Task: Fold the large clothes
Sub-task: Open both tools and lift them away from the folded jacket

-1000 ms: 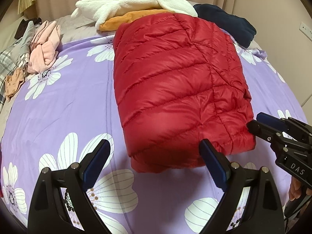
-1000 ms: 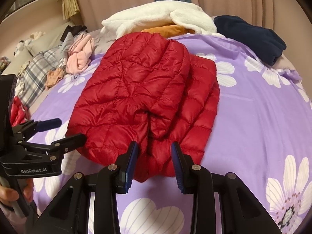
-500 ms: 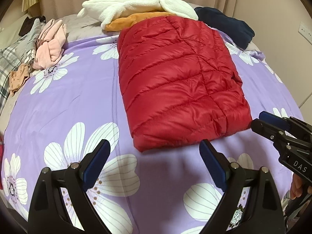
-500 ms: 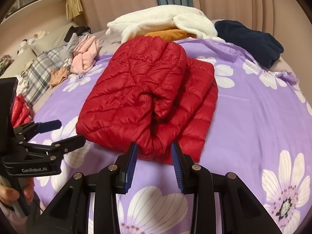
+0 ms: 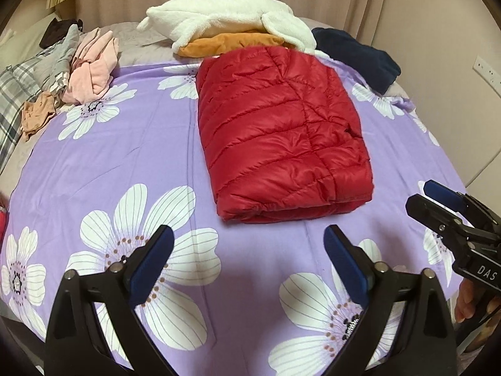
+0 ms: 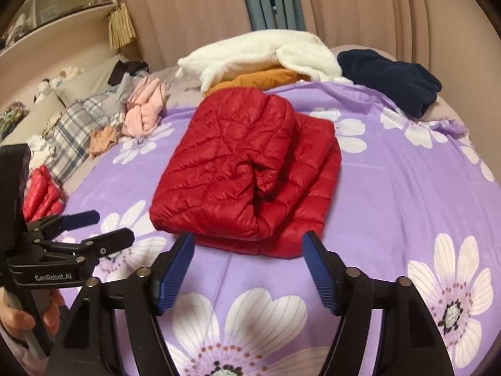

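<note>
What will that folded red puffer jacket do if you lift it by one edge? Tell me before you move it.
The red jacket would probably sag and unfold: its stacked layers lie loose, and one fold gapes open in the right wrist view. The quilted, puffy shell suggests it is light for its bulk. Its shiny fabric looks slippery, so the layers may slide apart on the purple sheet.

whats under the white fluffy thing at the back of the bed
An orange garment lies under the white fleece, its front edge sticking out toward the folded red puffer jacket. How far the orange piece runs back, and whether anything else lies beneath, is covered by the fleece.
</note>
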### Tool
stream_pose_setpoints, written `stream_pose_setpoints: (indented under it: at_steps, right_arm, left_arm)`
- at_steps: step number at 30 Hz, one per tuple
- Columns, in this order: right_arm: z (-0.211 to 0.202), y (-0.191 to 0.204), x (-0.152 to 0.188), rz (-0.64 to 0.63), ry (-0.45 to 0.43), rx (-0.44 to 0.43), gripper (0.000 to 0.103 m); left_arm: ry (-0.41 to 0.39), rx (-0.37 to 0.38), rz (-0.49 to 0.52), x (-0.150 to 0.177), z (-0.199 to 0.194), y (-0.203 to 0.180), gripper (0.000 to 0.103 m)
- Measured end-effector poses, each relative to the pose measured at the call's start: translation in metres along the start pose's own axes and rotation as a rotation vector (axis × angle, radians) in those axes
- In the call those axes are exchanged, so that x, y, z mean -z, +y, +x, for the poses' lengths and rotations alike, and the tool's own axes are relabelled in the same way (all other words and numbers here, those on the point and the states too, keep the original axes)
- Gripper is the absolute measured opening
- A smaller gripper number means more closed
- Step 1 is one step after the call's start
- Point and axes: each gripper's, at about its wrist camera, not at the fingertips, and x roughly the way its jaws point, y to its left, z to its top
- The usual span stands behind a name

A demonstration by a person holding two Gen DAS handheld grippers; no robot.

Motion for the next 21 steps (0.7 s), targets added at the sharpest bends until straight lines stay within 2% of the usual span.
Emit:
stream_pose_setpoints:
  at_steps: [4,8,12,18,21]
  right_arm:
    - [-0.01,0.001,-0.001,0.018,-0.021,0.01,0.08]
    - [-0.019,0.002,0.001,0.025,-0.028,0.009,0.081]
    - [-0.027,0.002,0.003,0.033,-0.043,0.006,0.097]
    - [-0.041,0.008,0.001,0.031,-0.078,0.004,0.1]
    - [-0.049,0.011,-0.001,0.038,-0.1,-0.004,0.102]
  left_arm:
    - [-0.017,-0.011,-0.004,0.002,-0.01,-0.001,0.103]
    - [-0.015,-0.013,-0.02,0.005,-0.018,0.0,0.103]
    - [-0.034,-0.025,-0.007,0.007,-0.027,-0.003,0.103]
    - [-0.065,-0.042,-0.015,0.008,-0.044,-0.006,0.103]
    - [-0.076,-0.095,-0.001,0.008,-0.052,-0.009,0.103]
